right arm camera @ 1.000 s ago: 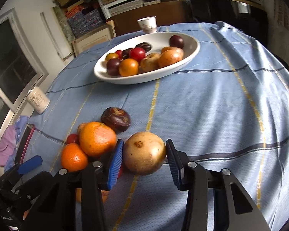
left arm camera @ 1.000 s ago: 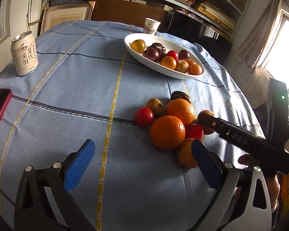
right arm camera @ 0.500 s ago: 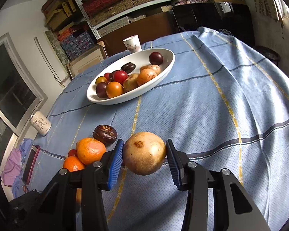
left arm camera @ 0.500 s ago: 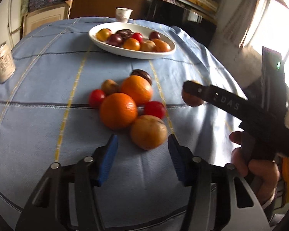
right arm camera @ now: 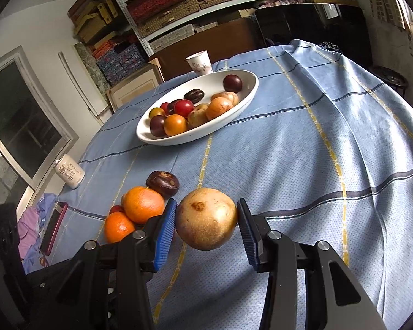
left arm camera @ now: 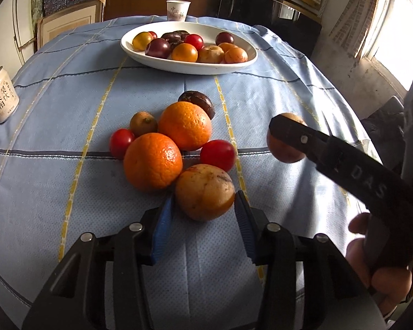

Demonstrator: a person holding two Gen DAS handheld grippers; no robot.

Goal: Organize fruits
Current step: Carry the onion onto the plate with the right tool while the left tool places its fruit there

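Closing on a speckled tan-brown round fruit (left arm camera: 205, 192), the left gripper (left arm camera: 203, 216) has its blue pads on either side of it at the near end of the loose pile; the fruit lies on the blue checked tablecloth (left arm camera: 68, 88), and a sliver of gap seems to remain at each pad, so I judge the grip not yet made. Going left to right across the table, a white drink can (left arm camera: 1, 96) stands by the left edge. Next comes the pile towards the near edge: a small red tomato (left arm camera: 121, 143), a small brownish fruit (left arm camera: 143, 123), two large oranges (left arm camera: 152, 161), a dark wrinkled fruit (left arm camera: 198, 101) and a second red tomato (left arm camera: 218, 154). They sit bunched and touching, probably awaiting transfer to the white oval dish (left arm camera: 179, 67) near the far edge, already half full of fruit, with a white paper cup (left arm camera: 178, 9) behind it. At the right, the right gripper (right arm camera: 206, 221) holds a golden-brown round fruit (right arm camera: 206, 221) clamped between its pads, lifted clear of the cloth, likely bound for the dish.

Only the right wrist view shows that clamp squarely, plus the room's left side: a red-edged phone (right arm camera: 53, 227) and pink cloth (right arm camera: 27, 227) off the table's left edge. Only the left wrist view shows the bare hand (left arm camera: 377, 264) carrying the right gripper, and the whole pile unobstructed.
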